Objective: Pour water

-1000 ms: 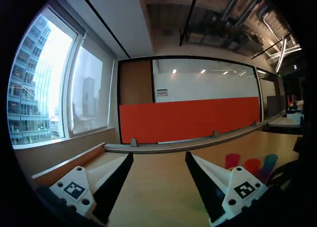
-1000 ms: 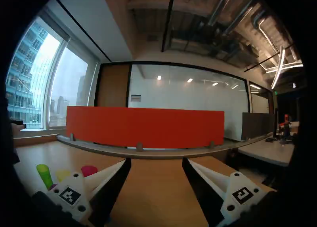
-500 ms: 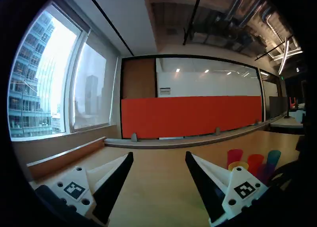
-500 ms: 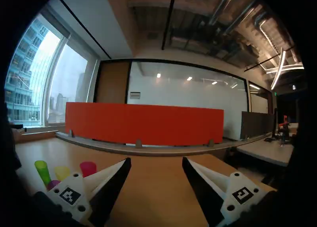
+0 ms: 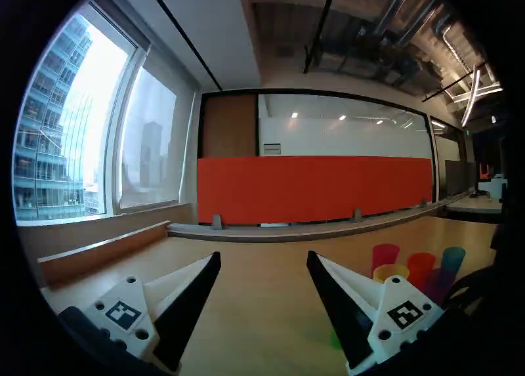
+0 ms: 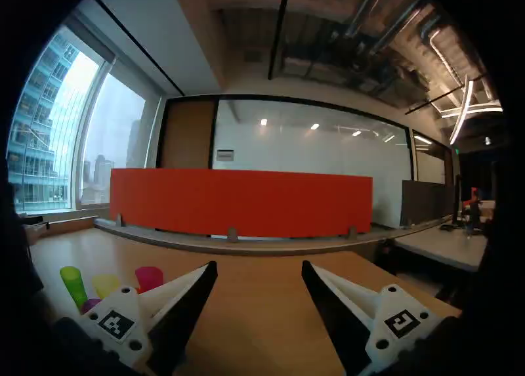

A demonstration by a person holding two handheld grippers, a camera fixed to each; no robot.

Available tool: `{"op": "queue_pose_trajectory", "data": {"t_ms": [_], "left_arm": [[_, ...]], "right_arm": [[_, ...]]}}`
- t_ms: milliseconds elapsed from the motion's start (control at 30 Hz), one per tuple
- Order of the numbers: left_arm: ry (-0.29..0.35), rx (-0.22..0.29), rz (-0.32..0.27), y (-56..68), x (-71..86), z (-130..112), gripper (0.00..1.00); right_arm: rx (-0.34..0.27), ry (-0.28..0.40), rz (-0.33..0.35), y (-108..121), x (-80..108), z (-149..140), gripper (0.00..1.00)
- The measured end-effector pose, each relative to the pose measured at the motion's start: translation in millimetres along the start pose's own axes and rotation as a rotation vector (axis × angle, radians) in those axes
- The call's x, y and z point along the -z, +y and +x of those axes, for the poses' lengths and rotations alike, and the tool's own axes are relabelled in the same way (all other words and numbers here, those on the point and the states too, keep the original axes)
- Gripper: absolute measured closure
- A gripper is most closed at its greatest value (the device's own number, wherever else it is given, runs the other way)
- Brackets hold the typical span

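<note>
Found the left tongs spread wide and empty above the light wooden tabletop. Spotted the cluster of coloured plastic cups just right of them, upright and close together. Found the right tongs likewise wide and empty, the same cups low on their left, a tall green cup outermost. Judged it best to dip low, square one pair on a single cup, and close gently below the rim.

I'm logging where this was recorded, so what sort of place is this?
Most likely an open-plan office: a long wooden desk with an orange divider panel, a glass-walled room behind it, and tall windows facing city towers.
</note>
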State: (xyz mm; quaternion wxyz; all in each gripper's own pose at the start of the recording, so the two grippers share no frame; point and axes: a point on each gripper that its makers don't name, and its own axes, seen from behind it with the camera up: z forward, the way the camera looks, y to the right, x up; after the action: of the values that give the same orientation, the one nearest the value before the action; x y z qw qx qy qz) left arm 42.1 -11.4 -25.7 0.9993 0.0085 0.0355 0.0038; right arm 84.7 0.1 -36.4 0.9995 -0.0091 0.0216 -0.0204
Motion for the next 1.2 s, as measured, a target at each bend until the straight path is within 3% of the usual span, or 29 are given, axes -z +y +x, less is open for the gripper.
{"op": "queue_pose_trajectory", "data": {"t_ms": [867, 1200], "left_arm": [[-0.022, 0.011, -0.017, 20.6, -10.0, -22.8, 0.03], [-0.023, 0.015, -0.022, 18.5, -14.7, -28.3, 0.03]], "right_arm": [[0.009, -0.013, 0.002, 2.6, 1.2, -5.8, 0.00], [0.013, -0.016, 0.004, 1.9, 1.0, -5.3, 0.00]]}}
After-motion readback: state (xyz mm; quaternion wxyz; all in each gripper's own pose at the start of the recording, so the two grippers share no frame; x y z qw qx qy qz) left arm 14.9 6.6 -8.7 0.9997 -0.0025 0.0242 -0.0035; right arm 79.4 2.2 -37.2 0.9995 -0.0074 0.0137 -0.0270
